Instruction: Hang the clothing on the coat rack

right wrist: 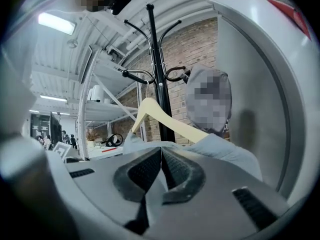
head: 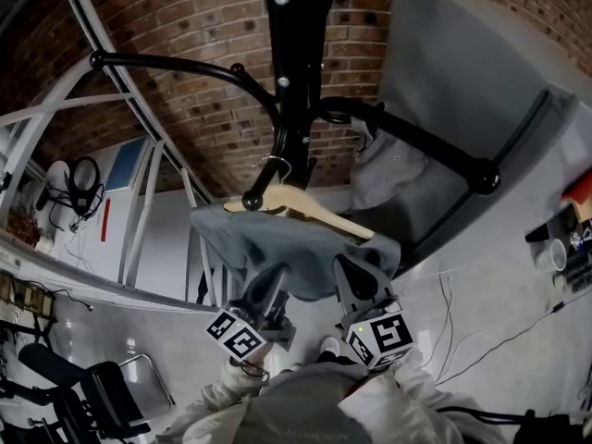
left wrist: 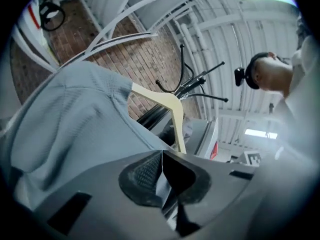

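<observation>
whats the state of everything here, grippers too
left gripper: shut on garment hem
right gripper: shut on garment hem
garment: draped over hanger
hanger: tilted, hook by a rack arm, seated or not unclear
rack: upright
other garment: hanging on rack

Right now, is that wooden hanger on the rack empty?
No, a grey garment is draped over the wooden hanger, leaving only its upper edge and one arm bare.
</observation>
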Available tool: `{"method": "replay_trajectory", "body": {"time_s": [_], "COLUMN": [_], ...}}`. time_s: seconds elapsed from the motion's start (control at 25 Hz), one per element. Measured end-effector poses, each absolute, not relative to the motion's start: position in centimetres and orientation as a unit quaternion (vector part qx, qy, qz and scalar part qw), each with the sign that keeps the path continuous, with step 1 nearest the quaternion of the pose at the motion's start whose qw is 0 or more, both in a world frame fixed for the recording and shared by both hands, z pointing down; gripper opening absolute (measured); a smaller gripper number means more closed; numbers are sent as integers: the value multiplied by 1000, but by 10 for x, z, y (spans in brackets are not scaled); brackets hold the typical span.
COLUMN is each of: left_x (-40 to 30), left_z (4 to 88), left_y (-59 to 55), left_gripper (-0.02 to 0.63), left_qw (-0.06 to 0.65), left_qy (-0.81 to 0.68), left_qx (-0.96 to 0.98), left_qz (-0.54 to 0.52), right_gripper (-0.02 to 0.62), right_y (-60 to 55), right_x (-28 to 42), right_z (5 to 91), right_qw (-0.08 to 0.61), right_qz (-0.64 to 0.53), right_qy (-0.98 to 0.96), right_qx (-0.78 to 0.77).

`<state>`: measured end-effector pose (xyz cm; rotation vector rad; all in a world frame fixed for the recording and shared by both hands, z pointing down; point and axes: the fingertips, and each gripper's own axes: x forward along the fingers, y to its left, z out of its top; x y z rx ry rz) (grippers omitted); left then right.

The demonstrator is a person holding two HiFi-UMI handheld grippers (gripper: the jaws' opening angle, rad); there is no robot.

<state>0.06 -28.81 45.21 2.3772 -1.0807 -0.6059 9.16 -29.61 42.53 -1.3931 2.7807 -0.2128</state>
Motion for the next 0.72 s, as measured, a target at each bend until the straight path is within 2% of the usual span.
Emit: {"method": "replay_trajectory", "body": {"time_s": [0.4,0.72], "left_x": [-52,-67], "left_z": [464,470], "left_y": [-188,-117], "left_gripper": [9,8], "left_qw": [109,84], "left_qy": [-443,-435], "left_qx": [887,895], "left_qz": [-65,-55], "right_gripper": [25,25], "right_y": [-197,-120], "right_x": [29,10], "right_z": [429,434], "right_qw": [6,-4], "right_qz": [-74,-72], "right_qy": [884,875], "right_qx": [-462,-480]}}
